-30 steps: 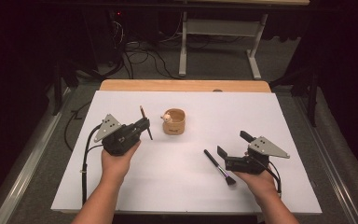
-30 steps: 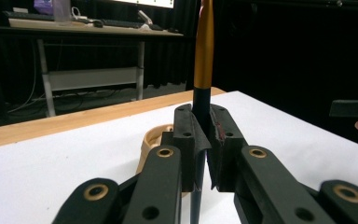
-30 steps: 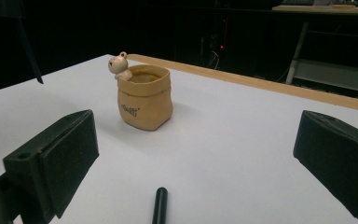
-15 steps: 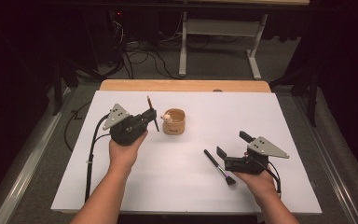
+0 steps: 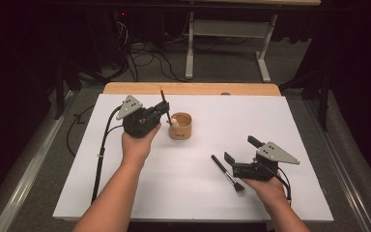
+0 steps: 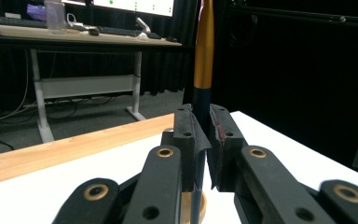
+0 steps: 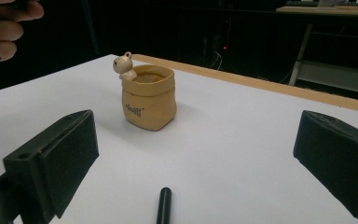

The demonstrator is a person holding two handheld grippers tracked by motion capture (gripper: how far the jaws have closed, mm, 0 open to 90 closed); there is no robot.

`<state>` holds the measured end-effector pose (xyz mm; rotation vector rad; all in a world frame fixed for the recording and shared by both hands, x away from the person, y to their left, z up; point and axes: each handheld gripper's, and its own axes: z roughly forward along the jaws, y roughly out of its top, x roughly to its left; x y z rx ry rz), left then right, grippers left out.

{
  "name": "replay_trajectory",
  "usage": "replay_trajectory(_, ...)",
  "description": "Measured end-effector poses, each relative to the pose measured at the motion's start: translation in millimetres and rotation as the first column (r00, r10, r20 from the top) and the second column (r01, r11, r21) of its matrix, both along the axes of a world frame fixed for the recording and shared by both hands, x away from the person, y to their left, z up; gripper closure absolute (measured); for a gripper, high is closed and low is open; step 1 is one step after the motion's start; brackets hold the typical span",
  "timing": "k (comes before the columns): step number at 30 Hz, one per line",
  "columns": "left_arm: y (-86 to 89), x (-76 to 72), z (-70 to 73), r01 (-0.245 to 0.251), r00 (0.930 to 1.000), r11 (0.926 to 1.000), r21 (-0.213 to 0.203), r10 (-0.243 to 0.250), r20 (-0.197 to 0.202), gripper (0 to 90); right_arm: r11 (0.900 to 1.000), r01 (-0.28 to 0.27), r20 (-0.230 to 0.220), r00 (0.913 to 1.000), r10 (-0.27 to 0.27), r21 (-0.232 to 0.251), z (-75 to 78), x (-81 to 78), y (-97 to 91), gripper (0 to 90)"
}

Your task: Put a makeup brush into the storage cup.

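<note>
- Left claw (image 5: 160,112) pinches brush (image 6: 203,56) upright, raised just beside pot (image 5: 180,125); forearm reaches forward over desk (image 5: 294,121).
- Right claw (image 5: 241,151) spread wide, low, second brush (image 5: 227,172) lying beside it.
- Bare desk surface between pot and right edge.

Dark room w/ black curtains (image 6: 284,70), grey floor (image 5: 212,67), cables (image 5: 145,58), white-legged desk (image 5: 227,38) behind.

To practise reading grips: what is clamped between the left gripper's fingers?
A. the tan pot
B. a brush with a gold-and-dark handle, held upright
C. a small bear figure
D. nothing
B: the left gripper is shut on the brush, which rises upright beside the tan pot.
</note>
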<state>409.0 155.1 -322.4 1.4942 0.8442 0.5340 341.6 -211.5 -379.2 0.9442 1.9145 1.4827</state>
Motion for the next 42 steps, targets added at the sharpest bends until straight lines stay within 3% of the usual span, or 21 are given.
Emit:
replay_trajectory(17,-15.7,31.6,6.6,-0.015,0.9999,0.9996,0.026,0.015,-0.004,82.8,1.0,-0.004,-0.004,1.0,0.004,0.008,0.2,-1.0,-0.3,1.3)
replay_trajectory(26,-22.0,44.0,10.2,-0.024,0.9997,0.9995,0.018,0.024,-0.005,82.8,0.9999,-0.009,-0.004,1.0,0.009,0.01,0.4,-1.2,-0.9,1.2)
replay_trajectory(28,-22.7,45.5,9.1,-0.029,0.9995,0.9996,0.005,0.029,-0.008,82.8,0.9999,-0.008,-0.005,1.0,0.008,0.013,0.4,-1.2,-1.2,1.3)
replay_trajectory(42,-25.6,49.7,1.5,-0.032,0.9992,0.9992,0.025,0.033,-0.025,82.7,0.9998,-0.011,0.0,0.9999,0.011,0.014,0.5,-1.9,-1.1,1.2)
